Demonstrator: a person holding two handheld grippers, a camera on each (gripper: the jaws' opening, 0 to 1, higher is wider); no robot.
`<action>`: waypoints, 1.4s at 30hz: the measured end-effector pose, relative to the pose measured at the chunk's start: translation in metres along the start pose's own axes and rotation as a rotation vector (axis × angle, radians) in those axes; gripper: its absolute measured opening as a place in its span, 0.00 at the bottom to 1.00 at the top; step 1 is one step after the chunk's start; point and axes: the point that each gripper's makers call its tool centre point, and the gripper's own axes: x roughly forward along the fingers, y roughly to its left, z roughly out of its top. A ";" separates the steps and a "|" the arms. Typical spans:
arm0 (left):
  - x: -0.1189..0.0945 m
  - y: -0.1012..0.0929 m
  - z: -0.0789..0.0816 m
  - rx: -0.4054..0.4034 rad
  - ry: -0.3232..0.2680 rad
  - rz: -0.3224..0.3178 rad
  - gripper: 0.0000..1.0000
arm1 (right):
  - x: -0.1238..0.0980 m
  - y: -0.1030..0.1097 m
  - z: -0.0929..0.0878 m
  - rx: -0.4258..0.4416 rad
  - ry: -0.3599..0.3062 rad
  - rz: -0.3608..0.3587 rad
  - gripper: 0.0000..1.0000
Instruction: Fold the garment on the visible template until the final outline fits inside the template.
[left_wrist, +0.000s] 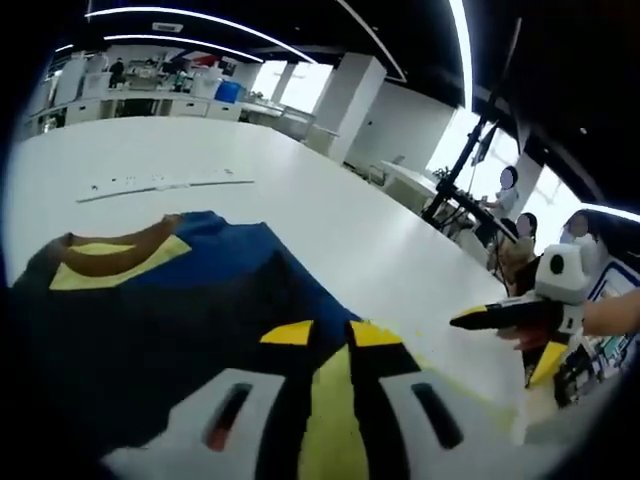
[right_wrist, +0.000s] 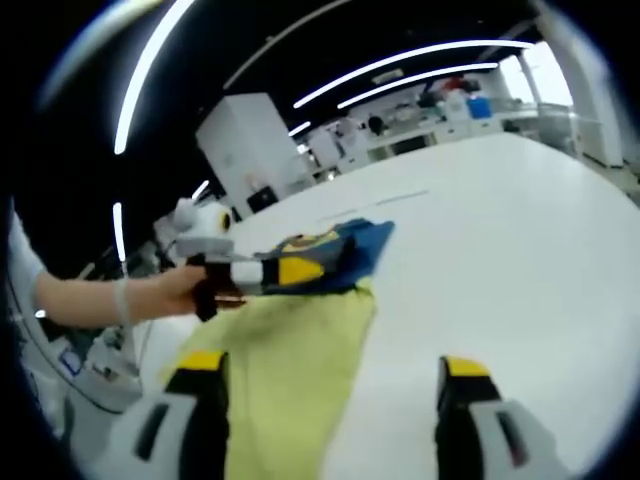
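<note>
Folding looks partly done: the blue garment (right_wrist: 335, 255) lies doubled over the yellow template (right_wrist: 290, 370). Left gripper (right_wrist: 290, 270) pinches the garment's edge; right gripper (right_wrist: 325, 395) hovers, fingers spread.

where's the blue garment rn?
In the right gripper view the blue garment lies on the white table, at the far end of the yellow template, with the left tongs over it.
</note>
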 end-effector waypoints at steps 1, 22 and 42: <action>-0.002 0.000 0.002 0.001 -0.004 0.000 0.27 | 0.001 0.000 -0.001 0.001 0.001 0.001 0.85; -0.099 0.112 0.057 0.031 -0.063 0.188 0.79 | 0.011 0.012 0.006 -0.011 -0.006 0.027 0.87; -0.175 0.244 0.009 -0.183 -0.012 0.473 0.23 | 0.009 0.005 0.007 -0.008 -0.005 0.015 0.86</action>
